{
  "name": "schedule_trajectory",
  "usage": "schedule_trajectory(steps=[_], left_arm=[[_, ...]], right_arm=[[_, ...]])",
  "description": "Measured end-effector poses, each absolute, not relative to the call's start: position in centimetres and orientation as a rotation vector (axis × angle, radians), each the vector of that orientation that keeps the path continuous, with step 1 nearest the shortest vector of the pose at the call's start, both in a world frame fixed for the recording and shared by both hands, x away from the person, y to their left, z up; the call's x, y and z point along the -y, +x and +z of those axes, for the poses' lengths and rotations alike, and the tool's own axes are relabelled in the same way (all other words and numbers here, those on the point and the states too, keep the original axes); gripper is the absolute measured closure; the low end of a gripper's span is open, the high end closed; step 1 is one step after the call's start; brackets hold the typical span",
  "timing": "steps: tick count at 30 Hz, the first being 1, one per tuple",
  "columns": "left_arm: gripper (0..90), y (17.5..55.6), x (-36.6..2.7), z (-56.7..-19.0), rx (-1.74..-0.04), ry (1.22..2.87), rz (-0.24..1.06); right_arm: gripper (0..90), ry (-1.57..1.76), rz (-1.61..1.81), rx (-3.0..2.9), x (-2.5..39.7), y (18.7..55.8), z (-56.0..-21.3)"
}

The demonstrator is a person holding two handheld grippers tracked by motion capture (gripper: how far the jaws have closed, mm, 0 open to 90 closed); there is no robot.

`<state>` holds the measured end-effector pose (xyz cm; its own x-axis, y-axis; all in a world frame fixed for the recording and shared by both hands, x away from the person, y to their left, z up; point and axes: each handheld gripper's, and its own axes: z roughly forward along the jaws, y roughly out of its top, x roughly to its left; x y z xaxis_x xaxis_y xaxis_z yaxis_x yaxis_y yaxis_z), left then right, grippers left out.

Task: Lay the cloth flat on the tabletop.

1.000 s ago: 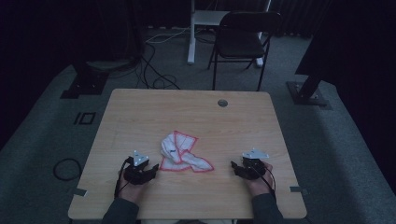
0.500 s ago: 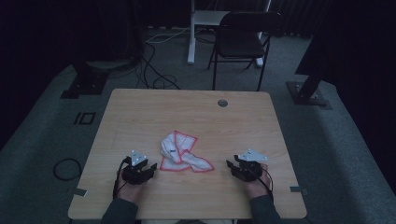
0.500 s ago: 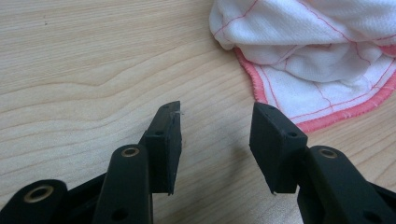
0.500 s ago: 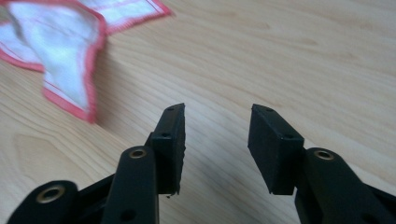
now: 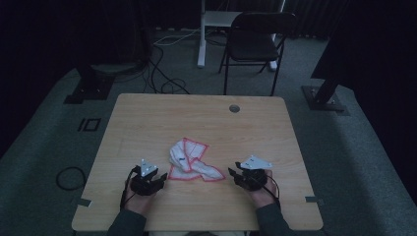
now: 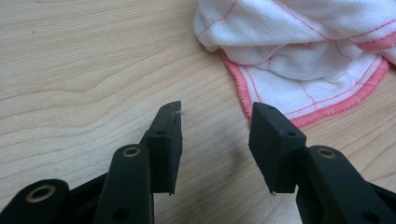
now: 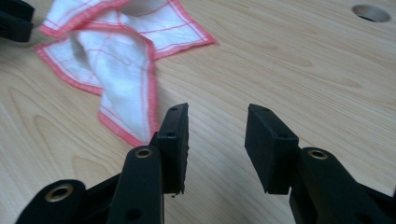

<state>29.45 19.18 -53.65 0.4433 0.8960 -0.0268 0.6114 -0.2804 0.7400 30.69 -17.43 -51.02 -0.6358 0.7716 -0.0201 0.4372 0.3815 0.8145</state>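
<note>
1. Cloth lies crumpled near the middle of the wooden bench, white with pink stitched edging, and we see it folded over itself in a loose heap.
2. We hold the left tool at the bench's near edge, just beside the cloth's lower left corner; in the left gripper view its jaws stand spread with bare wood between them, and the cloth sits just past the right-hand jaw, its pink hem close to that jaw's tip.
3. We hold the right tool just beside the cloth's lower right corner; in the right gripper view its jaws are likewise spread apart over bare wood, gripping nothing, with a corner of the cloth reaching down beside the left-hand jaw.
4. We see a round hole in the bench near its far edge, and a dark folding chair stands on the floor beyond.
</note>
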Motion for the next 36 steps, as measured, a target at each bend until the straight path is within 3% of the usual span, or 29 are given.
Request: schedule_trajectory(steps=[36], left_arm=[[61.2,29.4,-17.5,-53.7,-1.2,2.016,0.443]], right_arm=[[60.1,0.781,1.166,-2.392,9.5,31.0,-50.3]])
